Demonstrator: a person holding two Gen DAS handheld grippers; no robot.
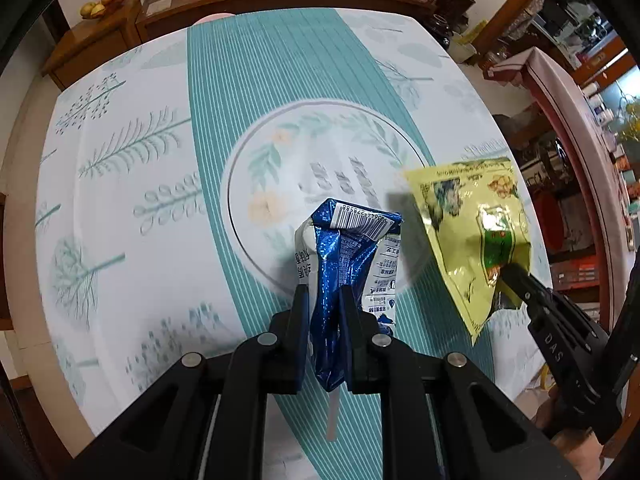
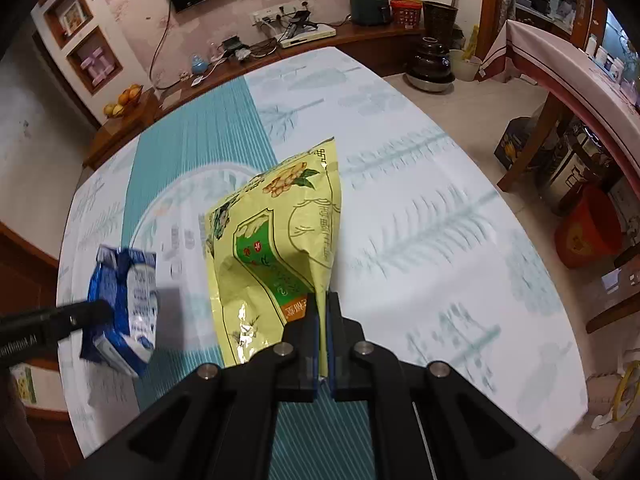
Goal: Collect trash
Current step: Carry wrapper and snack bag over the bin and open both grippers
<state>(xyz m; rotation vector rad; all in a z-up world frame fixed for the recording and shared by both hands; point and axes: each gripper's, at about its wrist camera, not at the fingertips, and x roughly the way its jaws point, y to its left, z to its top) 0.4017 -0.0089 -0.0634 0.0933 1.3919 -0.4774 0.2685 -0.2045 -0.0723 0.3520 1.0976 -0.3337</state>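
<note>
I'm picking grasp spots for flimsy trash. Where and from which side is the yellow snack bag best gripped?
By a flat edge near a corner, coming down from above. The yellow snack bag is thin, limp foil, so its middle would only crumple, while two layers at the edge pinch flat. The right gripper holds it just so, shut on the lower edge, and the bag hangs clear of the table.

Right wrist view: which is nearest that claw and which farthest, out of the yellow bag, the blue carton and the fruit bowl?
1. Yellow bag: pinched in the right claw.
2. Blue carton: lower left, in the other claw.
3. Fruit bowl: on the far cabinet.
</note>
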